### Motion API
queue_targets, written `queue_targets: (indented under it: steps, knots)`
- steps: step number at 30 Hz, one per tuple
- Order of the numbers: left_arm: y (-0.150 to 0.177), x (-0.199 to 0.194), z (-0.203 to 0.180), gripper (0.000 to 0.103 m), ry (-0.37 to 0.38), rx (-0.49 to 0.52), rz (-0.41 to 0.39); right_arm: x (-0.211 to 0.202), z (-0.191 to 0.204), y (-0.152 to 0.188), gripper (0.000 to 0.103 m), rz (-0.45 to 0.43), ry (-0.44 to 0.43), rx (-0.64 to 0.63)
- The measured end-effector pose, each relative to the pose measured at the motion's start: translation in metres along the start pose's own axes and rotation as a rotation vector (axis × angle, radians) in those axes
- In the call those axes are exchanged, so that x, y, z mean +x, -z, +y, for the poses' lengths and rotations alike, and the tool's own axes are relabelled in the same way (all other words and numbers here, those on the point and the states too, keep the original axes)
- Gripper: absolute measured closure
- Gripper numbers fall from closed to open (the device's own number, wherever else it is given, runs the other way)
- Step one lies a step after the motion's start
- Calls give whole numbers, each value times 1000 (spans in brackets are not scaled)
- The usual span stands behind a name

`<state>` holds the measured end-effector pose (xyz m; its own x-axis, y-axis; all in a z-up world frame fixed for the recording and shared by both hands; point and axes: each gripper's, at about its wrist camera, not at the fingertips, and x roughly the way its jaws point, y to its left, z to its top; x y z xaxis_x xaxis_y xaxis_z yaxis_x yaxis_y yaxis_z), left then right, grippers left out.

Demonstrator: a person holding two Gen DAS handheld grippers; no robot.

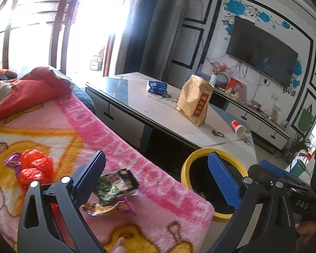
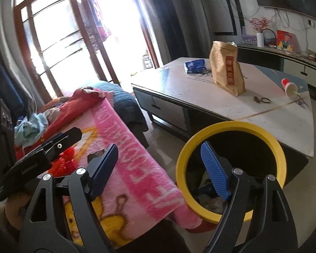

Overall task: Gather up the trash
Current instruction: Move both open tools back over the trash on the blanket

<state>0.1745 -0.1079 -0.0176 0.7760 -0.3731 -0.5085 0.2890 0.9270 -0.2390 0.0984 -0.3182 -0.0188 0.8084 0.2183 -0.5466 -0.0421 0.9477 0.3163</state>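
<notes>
A yellow-rimmed black bin (image 1: 185, 168) (image 2: 180, 168) stands on the floor beside the pink blanket (image 1: 153, 181). Trash lies on the blanket: a crumpled red bag (image 1: 34, 168), a green-black snack wrapper (image 1: 113, 184), and a purple-gold wrapper (image 1: 107, 207). My left gripper (image 1: 158, 179) is open and empty, above the blanket edge with the wrappers between its fingers' line. My right gripper (image 2: 160, 168) is open and empty, its right finger (image 2: 214, 170) over the bin, which holds some trash. The left gripper (image 2: 42, 154) shows in the right wrist view above the red bag (image 2: 63, 162).
A coffee table (image 1: 153, 109) (image 2: 189, 97) carries a brown paper bag (image 1: 194, 101) (image 2: 227, 67), a blue packet (image 1: 157, 86) (image 2: 194, 65), a tipped red cup (image 1: 239, 128) (image 2: 288, 86) and hair ties (image 1: 218, 133). A red quilt (image 1: 21, 92) lies further along the sofa.
</notes>
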Motion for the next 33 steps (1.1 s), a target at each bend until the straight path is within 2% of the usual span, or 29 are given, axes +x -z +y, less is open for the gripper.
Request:
queue_targets:
  steps: [14,33]
  knots:
    - [1,-22,45,7,-88,-67,-23,6,49,15,28,33,-89,-98]
    - [0,-50,114,7,-209,-178,-57,21,115,50,28,137,-199,-244]
